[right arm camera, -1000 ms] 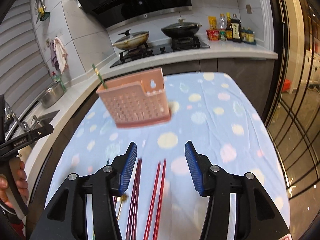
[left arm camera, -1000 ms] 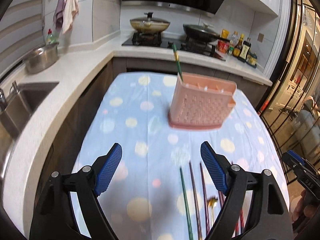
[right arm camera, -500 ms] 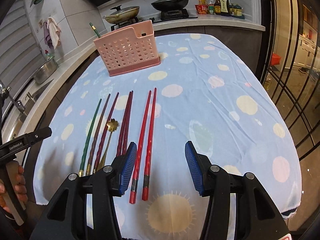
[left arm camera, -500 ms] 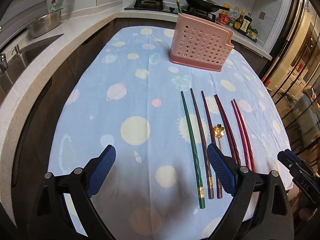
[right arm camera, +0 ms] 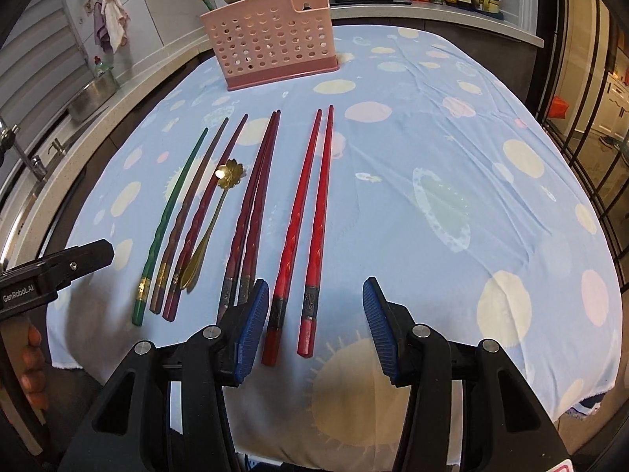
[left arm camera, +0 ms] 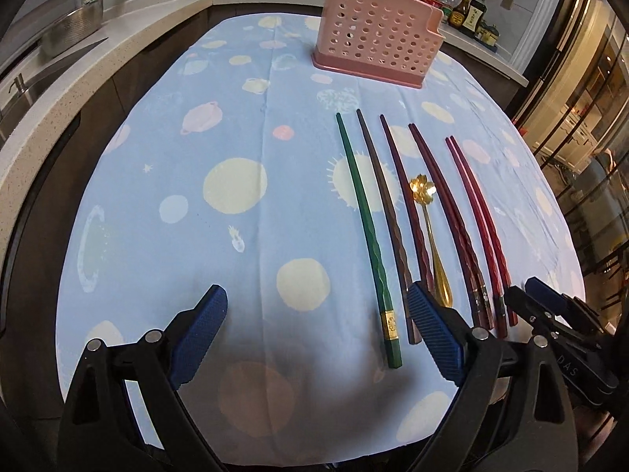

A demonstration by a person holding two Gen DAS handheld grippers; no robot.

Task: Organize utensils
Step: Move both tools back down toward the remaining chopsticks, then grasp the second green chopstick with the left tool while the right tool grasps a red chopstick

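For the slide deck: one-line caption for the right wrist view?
Open right gripper poised above the red chopstick pair, beside other chopsticks and a gold spoon, pink utensil holder behind.

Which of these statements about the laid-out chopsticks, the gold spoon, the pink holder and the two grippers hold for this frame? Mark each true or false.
1. Both grippers, left gripper and right gripper, are open and hold nothing. True.
2. The gold flower-shaped spoon stands in the pink perforated utensil holder. False: it lies on the blue planet-print tablecloth among the chopsticks.
3. A green chopstick lies at the left end of the row. True.
4. The bright red chopstick pair lies crossed. False: they lie side by side.
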